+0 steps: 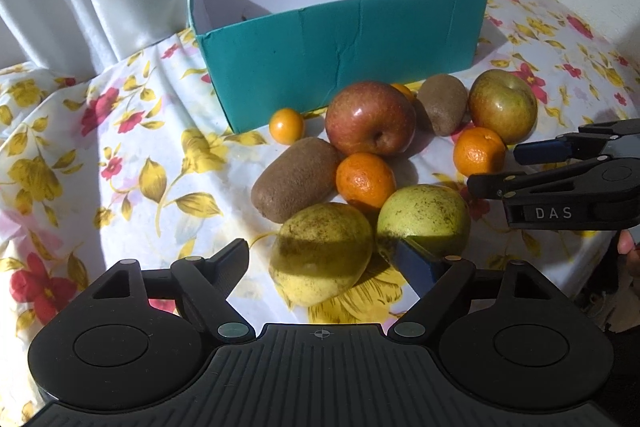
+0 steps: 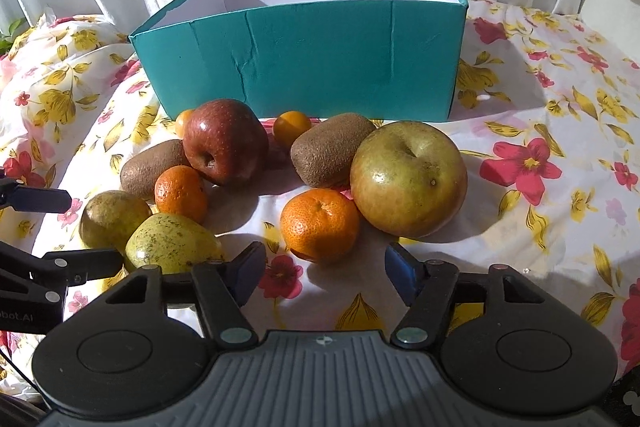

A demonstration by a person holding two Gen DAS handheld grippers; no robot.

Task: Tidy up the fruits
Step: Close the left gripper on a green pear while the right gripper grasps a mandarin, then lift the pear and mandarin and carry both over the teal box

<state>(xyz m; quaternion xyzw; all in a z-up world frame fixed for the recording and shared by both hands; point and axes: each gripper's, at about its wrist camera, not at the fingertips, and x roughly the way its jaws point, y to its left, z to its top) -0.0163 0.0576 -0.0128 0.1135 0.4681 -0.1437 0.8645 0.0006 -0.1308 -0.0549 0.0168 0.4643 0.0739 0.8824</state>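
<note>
Fruit lies on the flowered cloth in front of a teal box. My left gripper is open around a yellow-green pear; its right finger sits between that pear and a second pear. My right gripper is open, and a tangerine lies just ahead of its tips, untouched. Also here are a red apple, a green-brown apple, two kiwis and another tangerine.
Two small orange fruits rest against the box's front wall. White curtains hang behind the box. The cloth spreads to the right of the fruit pile and rumples at the far left. A hand shows at the right edge.
</note>
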